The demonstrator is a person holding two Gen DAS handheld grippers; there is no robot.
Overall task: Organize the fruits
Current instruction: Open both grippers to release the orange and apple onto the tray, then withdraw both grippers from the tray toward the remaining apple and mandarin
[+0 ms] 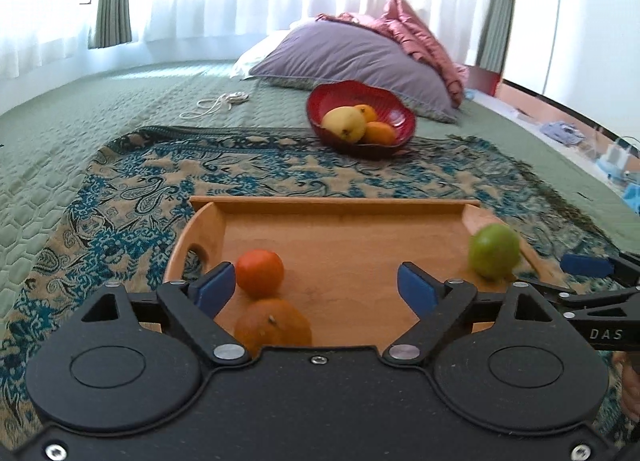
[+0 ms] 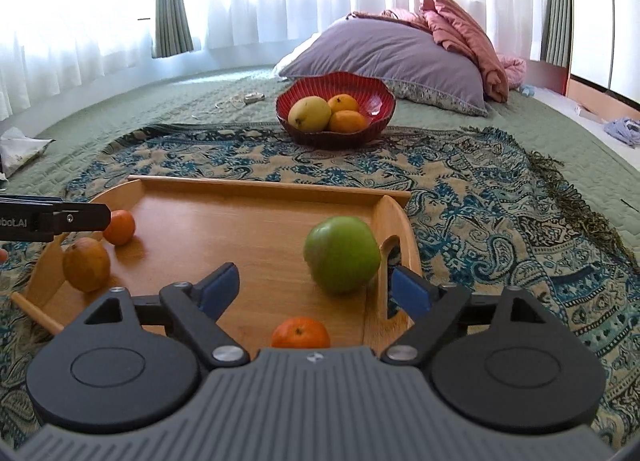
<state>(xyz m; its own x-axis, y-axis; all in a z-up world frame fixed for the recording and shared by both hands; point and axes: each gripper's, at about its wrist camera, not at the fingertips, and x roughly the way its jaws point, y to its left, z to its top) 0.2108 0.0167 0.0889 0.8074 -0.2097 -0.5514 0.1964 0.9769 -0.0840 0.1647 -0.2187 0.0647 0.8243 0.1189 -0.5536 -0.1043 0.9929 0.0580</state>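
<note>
A wooden tray (image 1: 340, 237) (image 2: 248, 221) lies on a patterned throw. It holds a green apple (image 1: 494, 251) (image 2: 342, 255), a small orange (image 1: 260, 273) (image 2: 119, 227), a duller orange fruit (image 1: 272, 327) (image 2: 86, 264) and another small orange (image 2: 301, 333). A red bowl (image 1: 362, 121) (image 2: 336, 109) behind holds a yellow mango (image 1: 344, 123) (image 2: 310, 113) and two oranges. My left gripper (image 1: 316, 289) is open over the tray's near left. My right gripper (image 2: 316, 291) is open just in front of the apple.
The patterned throw (image 1: 120, 213) (image 2: 500, 201) covers a green quilted bed. A purple pillow (image 1: 352, 57) (image 2: 396, 57) and pink bedding (image 2: 464, 33) lie behind the bowl. A white cord (image 1: 216, 103) lies on the quilt. Clutter sits off the bed's right edge (image 1: 560, 129).
</note>
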